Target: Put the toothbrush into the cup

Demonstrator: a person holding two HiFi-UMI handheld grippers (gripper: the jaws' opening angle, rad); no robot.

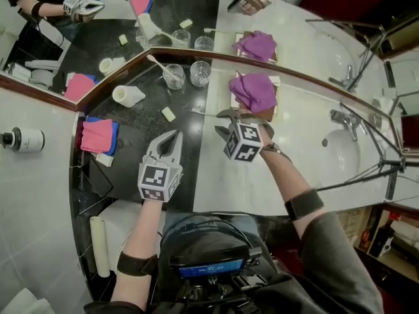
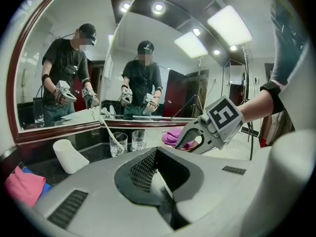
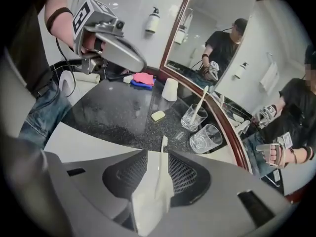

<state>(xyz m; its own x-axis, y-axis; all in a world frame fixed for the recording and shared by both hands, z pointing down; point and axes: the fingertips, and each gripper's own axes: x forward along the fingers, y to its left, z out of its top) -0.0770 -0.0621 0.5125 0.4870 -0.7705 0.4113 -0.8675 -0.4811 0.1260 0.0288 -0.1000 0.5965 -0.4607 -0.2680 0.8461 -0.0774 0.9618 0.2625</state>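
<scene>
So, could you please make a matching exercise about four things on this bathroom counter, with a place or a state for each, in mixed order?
Things:
1. left glass
2. right glass
3. purple cloth
4. pink towel

Place or state:
A. lies on a blue cloth
B. empty
C. holds a toothbrush
D. on the white counter, near the sink

Right pairs: 1-C, 2-B, 3-D, 4-A.

A toothbrush (image 1: 157, 64) stands in the left cup (image 1: 175, 78), beside another cup (image 1: 200, 74).
</scene>
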